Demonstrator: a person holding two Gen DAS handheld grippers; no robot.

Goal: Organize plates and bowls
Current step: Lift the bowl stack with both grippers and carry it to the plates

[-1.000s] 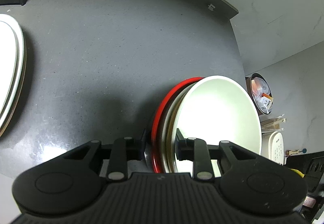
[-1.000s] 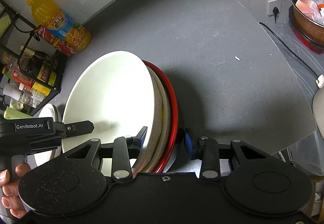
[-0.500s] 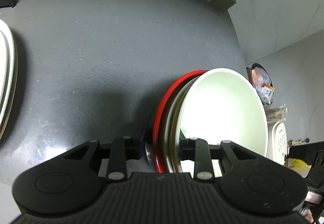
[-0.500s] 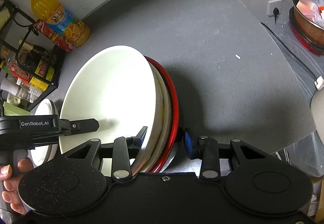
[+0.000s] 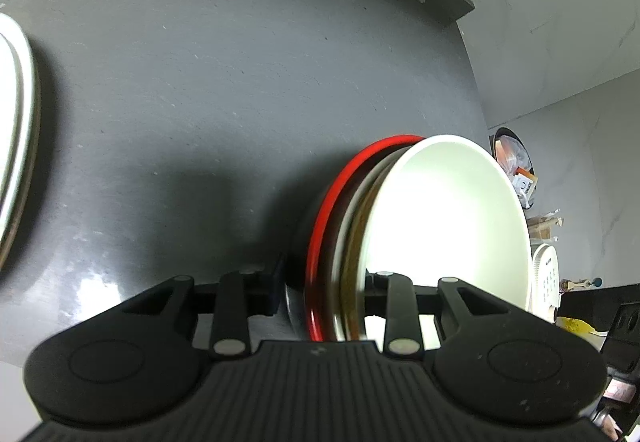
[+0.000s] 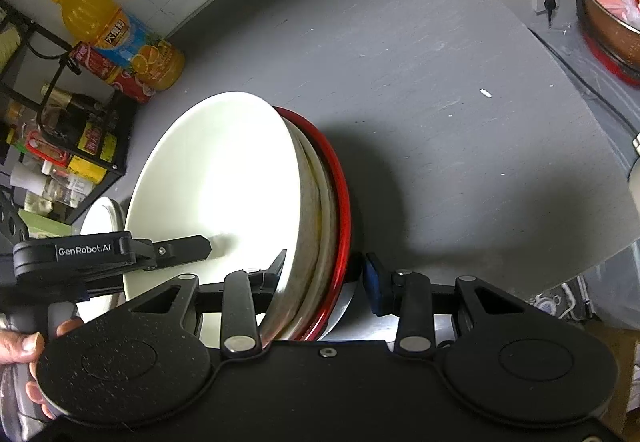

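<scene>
Already Gripped: A Stack of Bowls Held From Both Sides

Plainly, a stack (image 5: 400, 242) of nested dishes was held on edge above the grey counter (image 5: 240, 102), clamped from two sides at once. The innermost piece was a white bowl (image 6: 224, 186), backed by a beige bowl (image 6: 320, 210) and an outer red rim (image 6: 342, 198); a shiny metal edge (image 6: 340, 306) was seen behind the red one, though what it belonged to could not be told.

The left gripper (image 5: 322, 282) was seen closed partway around the stack's lower edge, one finger inside the white bowl and the other behind the red rim. Contact of the outer finger with the stack could not be made out for certain. The right gripper (image 6: 324, 274) straddled the same stack, its left finger pressed inside the white bowl, while its blue-padded finger (image 6: 372, 286) stood just clear of the metal edge.

In the right wrist view, the left gripper's finger was seen reaching into the white bowl, with a hand (image 6: 24, 354) wrapped round its handle. Another pile of white plates (image 5: 16, 146) lay well apart to the left. An orange bottle (image 6: 120, 38) and a black rack (image 6: 64, 146) stood at the counter's far corner.
</scene>
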